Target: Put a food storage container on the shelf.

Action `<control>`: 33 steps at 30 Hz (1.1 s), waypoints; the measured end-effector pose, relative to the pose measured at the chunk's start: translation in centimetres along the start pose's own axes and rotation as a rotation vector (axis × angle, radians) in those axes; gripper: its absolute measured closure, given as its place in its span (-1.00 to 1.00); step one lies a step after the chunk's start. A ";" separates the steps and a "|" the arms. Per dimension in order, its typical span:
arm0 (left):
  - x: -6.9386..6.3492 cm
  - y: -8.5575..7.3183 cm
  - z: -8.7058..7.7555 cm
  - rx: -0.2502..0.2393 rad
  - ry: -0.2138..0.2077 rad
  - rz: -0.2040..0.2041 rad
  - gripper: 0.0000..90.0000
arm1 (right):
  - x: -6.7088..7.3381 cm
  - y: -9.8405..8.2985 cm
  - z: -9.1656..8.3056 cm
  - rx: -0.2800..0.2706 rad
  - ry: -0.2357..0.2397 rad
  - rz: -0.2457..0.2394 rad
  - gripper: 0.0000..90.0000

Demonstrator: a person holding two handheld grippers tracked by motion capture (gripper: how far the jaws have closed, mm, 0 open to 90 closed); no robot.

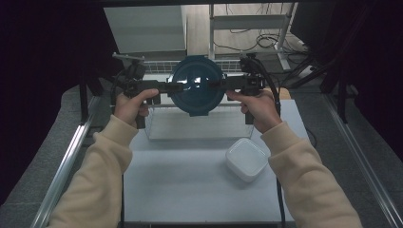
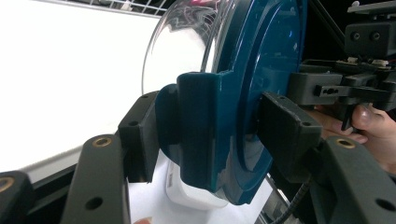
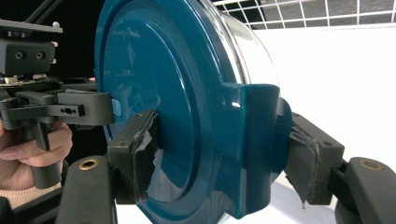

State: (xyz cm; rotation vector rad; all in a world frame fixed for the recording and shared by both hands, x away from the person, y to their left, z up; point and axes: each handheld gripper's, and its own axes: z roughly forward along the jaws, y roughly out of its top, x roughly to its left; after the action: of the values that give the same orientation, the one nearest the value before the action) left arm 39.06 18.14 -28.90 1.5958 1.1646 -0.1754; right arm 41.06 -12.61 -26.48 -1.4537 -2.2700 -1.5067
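Note:
A round glass container with a dark teal lid point(image 1: 197, 85) hangs in the air above the table, tipped on its side and held from both flanks. My left gripper point(image 1: 173, 88) is shut on the lid's left side tab, and my right gripper point(image 1: 216, 85) on the opposite one. In the left gripper view my jaws point(image 2: 212, 140) clamp the teal tab point(image 2: 201, 140), and the clear bowl point(image 2: 182, 42) faces the table. In the right gripper view my jaws point(image 3: 219, 154) pinch the other tab point(image 3: 254, 140), with the lid's flat top point(image 3: 154, 93) toward the dark side.
A clear wire-framed bin point(image 1: 190, 124) stands on the white table point(image 1: 190, 190) just below the lifted container. A white square lidded box point(image 1: 247, 159) lies at the front right. Metal rails run along both table sides, and shelving and cables stand behind.

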 end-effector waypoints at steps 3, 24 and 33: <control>0.3 0.5 0.3 0.002 -0.007 -0.006 -0.08 | -0.4 0.7 0.1 0.002 0.002 -0.002 -0.28; 2.6 2.4 2.3 0.055 0.031 -0.082 -0.08 | -4.0 2.6 2.8 0.051 0.048 0.063 -0.27; 4.1 2.4 3.2 0.070 0.026 -0.128 -0.09 | -5.2 2.7 4.0 0.081 0.046 0.089 -0.27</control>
State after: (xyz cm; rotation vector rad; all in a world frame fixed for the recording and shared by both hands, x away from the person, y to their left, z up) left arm 44.32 18.07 -31.16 1.5895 1.2938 -0.2824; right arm 47.59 -12.89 -29.25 -1.4615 -2.1829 -1.3916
